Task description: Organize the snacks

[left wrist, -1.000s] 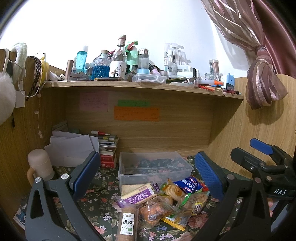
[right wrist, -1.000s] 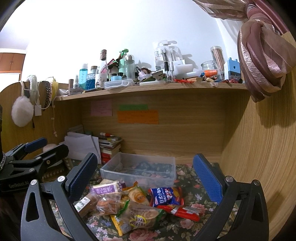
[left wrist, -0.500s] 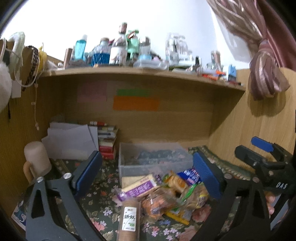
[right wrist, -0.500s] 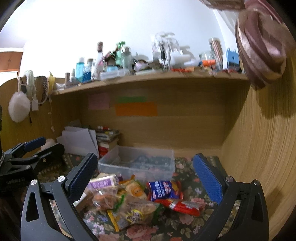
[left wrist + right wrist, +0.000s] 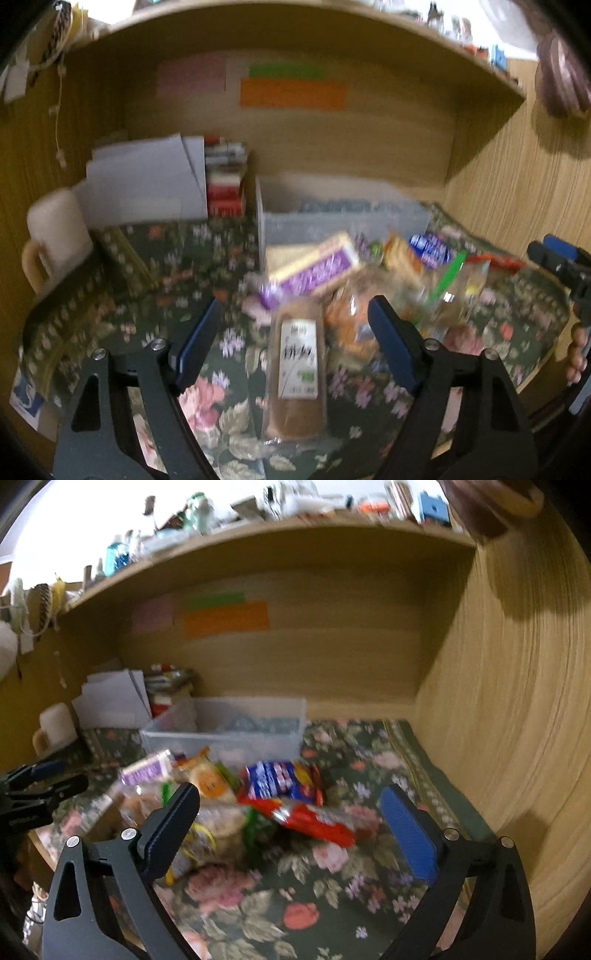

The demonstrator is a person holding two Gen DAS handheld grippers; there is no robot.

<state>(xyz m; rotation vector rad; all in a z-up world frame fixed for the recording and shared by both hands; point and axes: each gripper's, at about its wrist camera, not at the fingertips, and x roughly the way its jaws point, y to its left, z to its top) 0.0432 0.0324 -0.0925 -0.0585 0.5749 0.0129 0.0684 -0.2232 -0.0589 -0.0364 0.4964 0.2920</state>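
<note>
A heap of snack packets lies on the floral cloth in front of a clear plastic bin [image 5: 343, 221], which also shows in the right wrist view [image 5: 229, 727]. My left gripper [image 5: 295, 336] is open, its jaws straddling a brown biscuit sleeve [image 5: 297, 369] with a white label. Behind the sleeve lie a purple-and-cream packet [image 5: 314, 269] and an orange packet [image 5: 351, 325]. My right gripper [image 5: 291, 823] is open over a red packet [image 5: 314, 819], with a blue packet [image 5: 280, 779] just beyond. Both views are blurred.
A cream mug [image 5: 55, 236] stands at the left. White papers [image 5: 147, 177] and stacked books [image 5: 225, 177] sit at the back left. A wooden side wall [image 5: 517, 701] closes the right. A shelf crowded with bottles [image 5: 118, 557] runs overhead.
Both grippers have tilted down and moved in toward the snack heap. The left one now straddles the biscuit sleeve; the right one hangs over the red packet.
</note>
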